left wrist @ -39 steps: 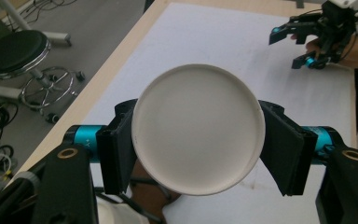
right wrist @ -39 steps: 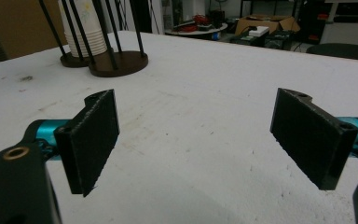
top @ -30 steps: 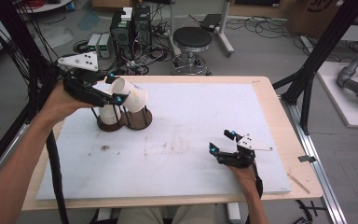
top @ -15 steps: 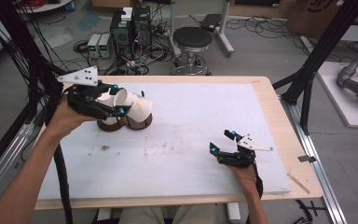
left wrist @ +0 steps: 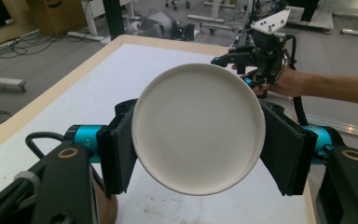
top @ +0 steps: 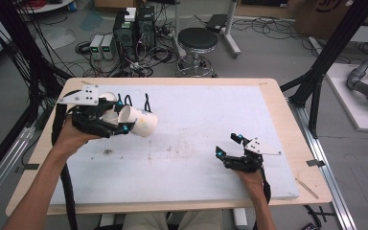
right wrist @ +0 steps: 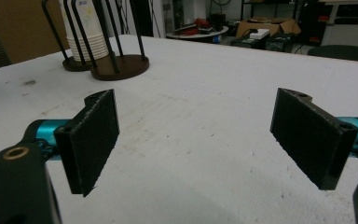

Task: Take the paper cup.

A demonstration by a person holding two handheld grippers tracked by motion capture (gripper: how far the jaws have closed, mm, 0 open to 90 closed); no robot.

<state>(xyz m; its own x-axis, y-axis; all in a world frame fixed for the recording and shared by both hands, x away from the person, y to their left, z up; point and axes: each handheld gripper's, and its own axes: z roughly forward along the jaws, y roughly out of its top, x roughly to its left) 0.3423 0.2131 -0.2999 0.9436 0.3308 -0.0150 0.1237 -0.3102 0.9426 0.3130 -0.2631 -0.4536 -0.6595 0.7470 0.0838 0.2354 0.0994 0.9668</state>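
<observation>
Cup (top: 139,121) is white and lies on its side between the jaws of the left gripper (top: 120,124), above the left part of the bench (top: 278,96), close to its far left corner. In the high view, the jaws are clenched on the cup's wall, and the cup's bottom points to the middle of the bench. The left hand (top: 69,139) holds this gripper from the left edge. Just behind the gripper, thin black rods of a holder (top: 146,101) stand up. The right gripper (top: 227,148) sits near the front right corner of the bench, well apart from the cup, with the right hand (top: 251,179) behind it. Its jaws are released, with nothing between them.

In the left gripper view, the round bottom of the cup (left wrist: 198,128) faces the camera, and both black jaws press on its sides. Farther off, over the bench (left wrist: 121,70), the right gripper (left wrist: 242,58) shows with a hand behind it.

In the right gripper view, the two jaws stand wide apart over the bare white bench (right wrist: 205,107). At the far side there is a stack of cups (right wrist: 86,35) inside one holder (right wrist: 77,63), and a second holder (right wrist: 119,65), without cups, is just beside it.
</observation>
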